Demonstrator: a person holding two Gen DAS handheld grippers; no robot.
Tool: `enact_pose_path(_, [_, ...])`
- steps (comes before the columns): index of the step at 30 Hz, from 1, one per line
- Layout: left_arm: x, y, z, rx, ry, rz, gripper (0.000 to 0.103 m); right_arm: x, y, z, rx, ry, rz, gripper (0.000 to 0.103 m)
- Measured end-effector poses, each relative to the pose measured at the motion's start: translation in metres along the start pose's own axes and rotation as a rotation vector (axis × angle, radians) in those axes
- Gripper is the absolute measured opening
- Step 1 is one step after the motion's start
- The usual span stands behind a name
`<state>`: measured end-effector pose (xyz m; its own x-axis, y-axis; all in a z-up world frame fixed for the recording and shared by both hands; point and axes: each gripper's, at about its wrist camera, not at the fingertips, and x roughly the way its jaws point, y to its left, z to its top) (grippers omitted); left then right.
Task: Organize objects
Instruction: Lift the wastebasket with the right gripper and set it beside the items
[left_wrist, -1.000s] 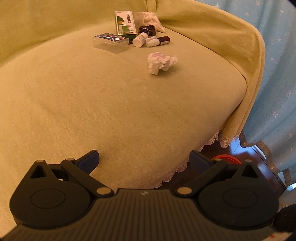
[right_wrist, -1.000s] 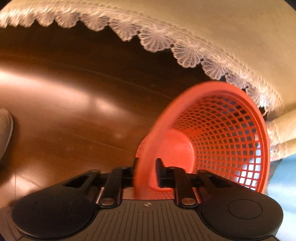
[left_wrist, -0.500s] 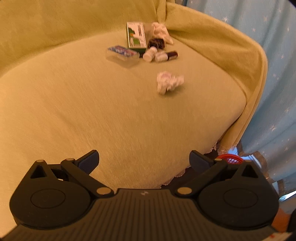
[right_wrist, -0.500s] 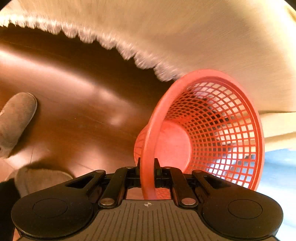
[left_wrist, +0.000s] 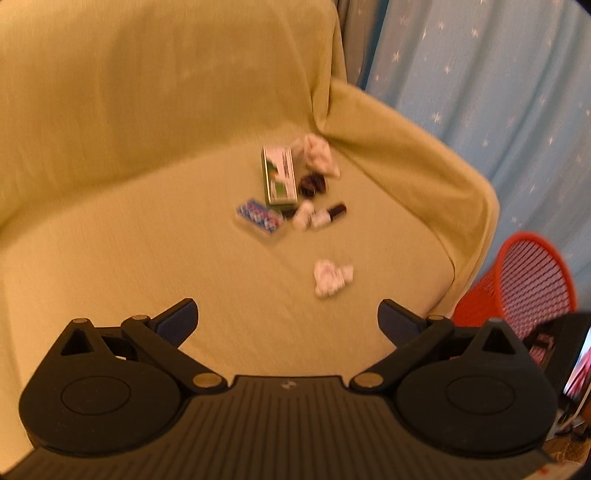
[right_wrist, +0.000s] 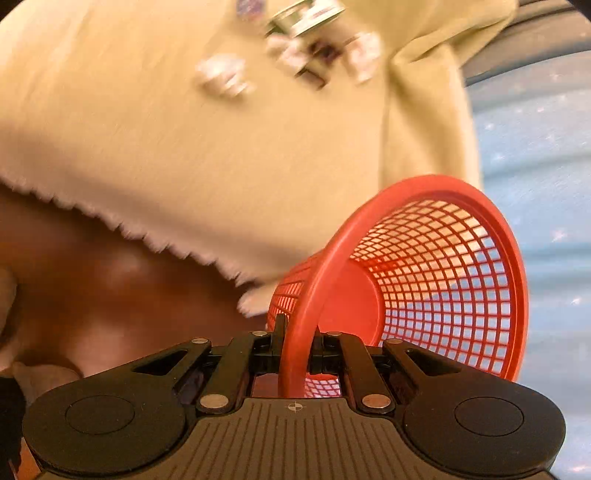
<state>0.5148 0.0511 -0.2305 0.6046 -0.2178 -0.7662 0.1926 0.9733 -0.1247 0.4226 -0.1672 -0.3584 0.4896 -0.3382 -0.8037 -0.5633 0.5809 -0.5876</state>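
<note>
My right gripper (right_wrist: 295, 343) is shut on the rim of a red mesh basket (right_wrist: 436, 280) and holds it tilted in the air beside the sofa; the basket also shows in the left wrist view (left_wrist: 532, 280). My left gripper (left_wrist: 288, 317) is open and empty above the sofa seat (left_wrist: 147, 258). On the seat lie a crumpled white tissue (left_wrist: 332, 277), a green and white box (left_wrist: 279, 175), a clear case with blue contents (left_wrist: 258, 218), small white bottles (left_wrist: 314, 218), a dark object (left_wrist: 314, 182) and another tissue (left_wrist: 314, 155).
The sofa is covered by a yellow-green throw with a lace hem (right_wrist: 147, 236). A blue star-patterned curtain (left_wrist: 480, 74) hangs at the right. A dark wooden floor (right_wrist: 92, 295) lies below the sofa.
My right gripper has lifted the red basket from the floor up to seat height. My left gripper has pulled back and up, so the objects look farther away.
</note>
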Motion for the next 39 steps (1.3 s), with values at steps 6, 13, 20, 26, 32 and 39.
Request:
enact_pose_path(6, [-0.014, 0.016, 0.05, 0.046, -0.035, 0.017, 0.102, -0.003, -0.02, 0.047, 0.043, -0.045, -0.033, 0.004])
enact_pose_path(13, [0.017, 0.032, 0.091, 0.054, -0.001, 0.021, 0.102, 0.039, -0.037, 0.073, 0.078, -0.041, -0.017, 0.004])
enact_pose_path(20, [0.068, 0.047, 0.116, 0.081, 0.045, -0.049, 0.102, 0.077, -0.031, 0.102, 0.049, -0.017, -0.052, 0.004])
enact_pose_path(26, [0.111, 0.061, 0.12, 0.194, 0.094, -0.126, 0.102, 0.097, -0.022, 0.123, 0.071, 0.054, -0.115, 0.004])
enact_pose_path(32, [0.147, 0.072, 0.118, 0.319, 0.135, -0.261, 0.102, 0.118, -0.013, 0.134, 0.074, 0.1, -0.181, 0.005])
enact_pose_path(39, [0.185, 0.074, 0.109, 0.446, 0.144, -0.341, 0.102, 0.135, 0.006, 0.135, 0.022, 0.075, -0.233, 0.003])
